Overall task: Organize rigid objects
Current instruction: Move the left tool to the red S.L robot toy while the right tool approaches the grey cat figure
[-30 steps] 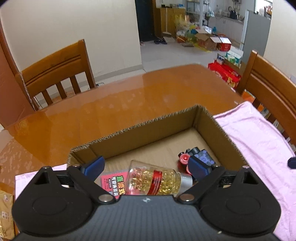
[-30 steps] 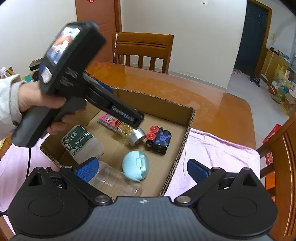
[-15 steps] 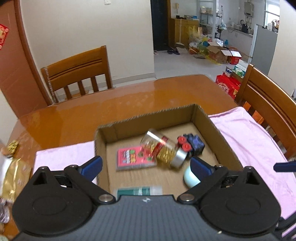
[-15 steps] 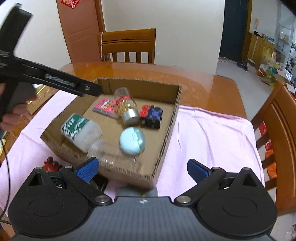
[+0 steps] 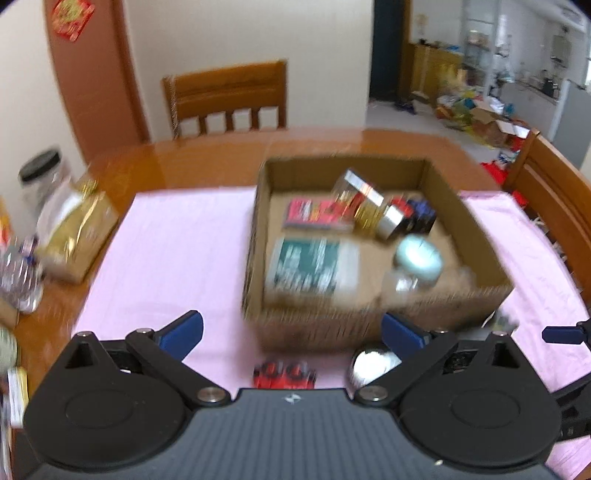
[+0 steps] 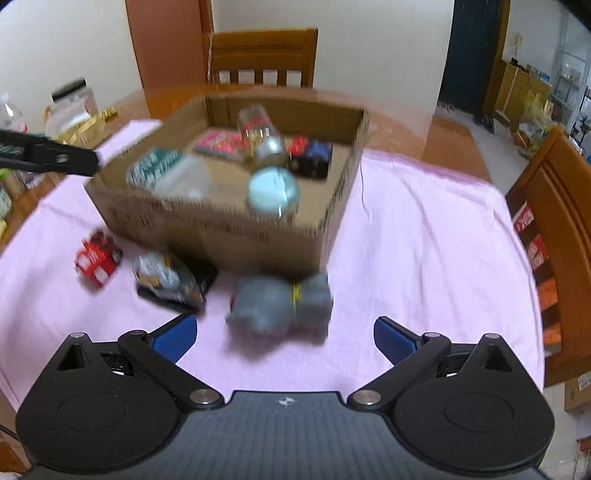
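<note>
Cardboard box [image 6: 229, 225] now holds our capsule bottle [image 5: 364, 205], released a moment ago; both the left gripper [image 5: 291, 332] and right gripper [image 6: 284, 332] have pulled back, wide and empty. Grey toy [image 6: 280, 308], red toy [image 6: 96, 256] and packet [image 6: 170, 280] remain outside on the pink cloth [image 6: 406, 258], to be boxed next.

Desk [image 5: 207, 162]: glossy orange-brown wood, far edge curved. A pink cloth [image 5: 177, 251] covers most of the near part of the desk; bare wood shows along the far edge and the left edge.

Left edge of desk: clear jar with black lid [image 5: 38, 173], a gold foil bag [image 5: 79, 236] just beside it lying partly on the cloth's left edge, and a clear plastic bottle [image 5: 18, 280] nearer; all blurred.

Wooden chair [image 5: 227, 99] beyond the far edge, against a cream wall. Second wooden chair [image 5: 554, 206] at the right edge. Brown door [image 5: 99, 74] behind the far-left corner, red paper ornament [image 5: 72, 14] on it.
</note>
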`<state>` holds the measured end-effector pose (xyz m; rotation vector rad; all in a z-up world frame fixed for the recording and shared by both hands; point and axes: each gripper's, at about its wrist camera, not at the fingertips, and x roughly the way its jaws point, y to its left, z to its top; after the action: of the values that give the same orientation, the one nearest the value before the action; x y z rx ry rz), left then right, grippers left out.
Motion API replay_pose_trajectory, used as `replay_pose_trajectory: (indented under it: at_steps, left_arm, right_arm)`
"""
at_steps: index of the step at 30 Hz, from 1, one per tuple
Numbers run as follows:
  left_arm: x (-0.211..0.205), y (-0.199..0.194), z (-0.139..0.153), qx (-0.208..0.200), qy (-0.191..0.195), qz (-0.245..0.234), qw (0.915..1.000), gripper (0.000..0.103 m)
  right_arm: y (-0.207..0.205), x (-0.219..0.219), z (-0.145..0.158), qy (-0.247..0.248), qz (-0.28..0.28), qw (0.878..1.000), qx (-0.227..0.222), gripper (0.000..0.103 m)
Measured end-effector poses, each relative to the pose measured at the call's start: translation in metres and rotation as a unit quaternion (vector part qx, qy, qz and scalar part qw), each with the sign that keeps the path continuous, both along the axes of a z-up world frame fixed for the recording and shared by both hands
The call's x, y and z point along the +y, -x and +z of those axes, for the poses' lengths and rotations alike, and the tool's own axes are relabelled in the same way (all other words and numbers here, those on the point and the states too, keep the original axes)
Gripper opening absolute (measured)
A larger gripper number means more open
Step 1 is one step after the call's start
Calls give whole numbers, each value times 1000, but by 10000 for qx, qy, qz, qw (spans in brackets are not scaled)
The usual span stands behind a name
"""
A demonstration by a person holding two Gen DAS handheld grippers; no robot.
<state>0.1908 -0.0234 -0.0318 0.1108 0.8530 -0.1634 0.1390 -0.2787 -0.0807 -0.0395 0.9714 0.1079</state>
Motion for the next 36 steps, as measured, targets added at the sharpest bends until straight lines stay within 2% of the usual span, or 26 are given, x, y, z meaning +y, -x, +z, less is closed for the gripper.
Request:
replay_pose_trajectory:
  at_steps: [3,8,13,17,22,23,26,27,28,36]
  left_arm:
    - [4,7,-22,323,-5,105,9994,102]
    - [8,18,-50,450,-216,132,9987,102]
    - [12,15,-70,508,-291,193,9981,102]
    - [16,3,-83,581,-301,275,9975,100]
    - [19,-6,-92,648,-147,129,9977,96]
    - [20,-7,-92,640,-109,110,9978,93]
    - [25,-10,-88,568,-10,21,9984,72]
    - [25,-12,-86,557,2,-18,9984,59]
    - [25,-13,-85,548,7,-55,9985,53]
    - [25,-13,-85,476,46,-81,9988,53]
  right_arm:
    - [1,-2,-19,-92,-125,9996,214,103]
    - [4,1,-38,-59,-118,9990,436,103]
    - [8,13,-42,286,13,9990,350,103]
    - [8,13,-42,284,-5,9990,334,103]
    - [9,13,-41,278,-1,9992,285,103]
    - [9,13,-42,276,-4,9992,276,103]
    - [10,13,-42,271,-21,9994,229,103]
    - [12,13,-42,269,-34,9994,195,103]
    - [13,13,-43,266,-42,9995,148,103]
    - [2,15,-40,299,29,9991,286,103]
